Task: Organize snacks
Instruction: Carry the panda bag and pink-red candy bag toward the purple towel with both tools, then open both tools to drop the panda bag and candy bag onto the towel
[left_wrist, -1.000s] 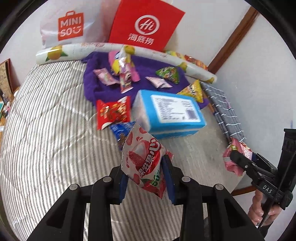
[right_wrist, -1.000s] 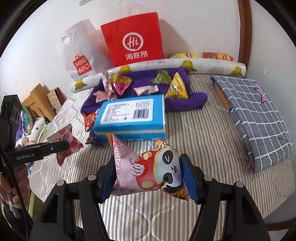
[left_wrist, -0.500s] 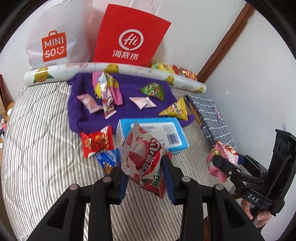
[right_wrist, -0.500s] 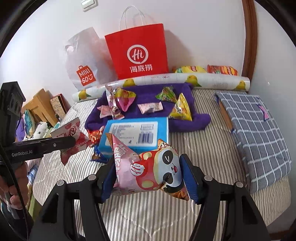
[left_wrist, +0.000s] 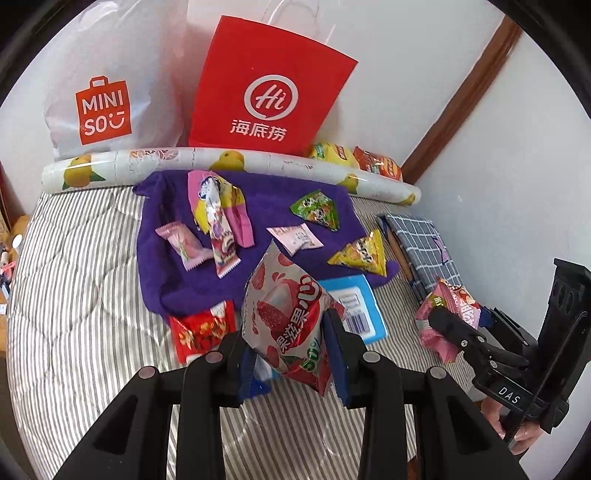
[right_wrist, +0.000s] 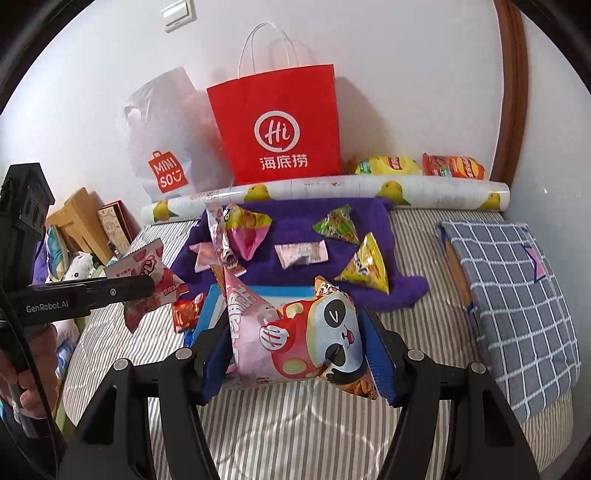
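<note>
My left gripper (left_wrist: 293, 354) is shut on a red-and-white strawberry snack packet (left_wrist: 288, 314), held above the striped bed; it also shows in the right wrist view (right_wrist: 147, 273). My right gripper (right_wrist: 295, 354) is shut on a pink panda snack bag (right_wrist: 303, 336), also in the left wrist view (left_wrist: 447, 317). Several small snack packets lie on a purple towel (left_wrist: 173, 280), among them a yellow triangular packet (left_wrist: 362, 254) and a green one (left_wrist: 317, 210). A blue box (left_wrist: 354, 306) and a red packet (left_wrist: 201, 328) lie in front of the towel.
A red Hi paper bag (right_wrist: 280, 125) and a white Miniso bag (right_wrist: 162, 147) stand against the wall behind a lemon-print roll (right_wrist: 332, 188). Two chip bags (right_wrist: 417, 164) lie behind the roll. A folded grey checked cloth (right_wrist: 513, 291) lies at right. Wooden items (right_wrist: 77, 218) stand at left.
Both grippers have risen and pulled back from the bed with their packets still held. The bags at the wall now sit more centrally in both views.
</note>
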